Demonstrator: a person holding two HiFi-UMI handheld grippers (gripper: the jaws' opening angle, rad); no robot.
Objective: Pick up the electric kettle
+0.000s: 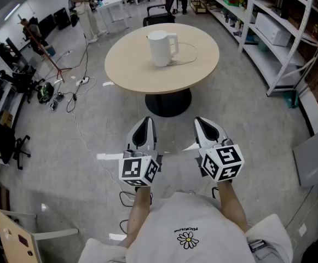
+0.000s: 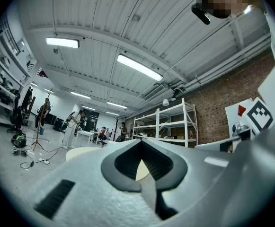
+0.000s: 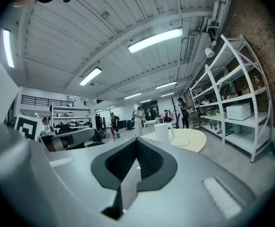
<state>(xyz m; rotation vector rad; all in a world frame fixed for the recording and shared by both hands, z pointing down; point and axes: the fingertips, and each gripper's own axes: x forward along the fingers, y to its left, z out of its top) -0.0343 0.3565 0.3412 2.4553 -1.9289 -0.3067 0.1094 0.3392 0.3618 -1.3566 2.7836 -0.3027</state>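
A white electric kettle (image 1: 161, 48) stands upright on a round beige table (image 1: 131, 70), handle to the right, with a thin cord (image 1: 190, 55) looped beside it. Both grippers hang well short of the table, close to the person's body. The left gripper (image 1: 144, 126) and the right gripper (image 1: 202, 124) point toward the table, jaws together with nothing between them. In the right gripper view the kettle (image 3: 162, 132) shows small and far off on the table (image 3: 191, 141), beyond the shut gripper (image 3: 137, 143). The left gripper view has only the table's edge (image 2: 83, 152) past its shut gripper (image 2: 141, 143).
White metal shelving (image 1: 273, 32) runs along the right wall. A black office chair (image 1: 161, 12) stands behind the table. Cables and a power strip (image 1: 74, 89) lie on the floor at left, near desks and people at the far back. A grey panel (image 1: 314, 158) sits at the right.
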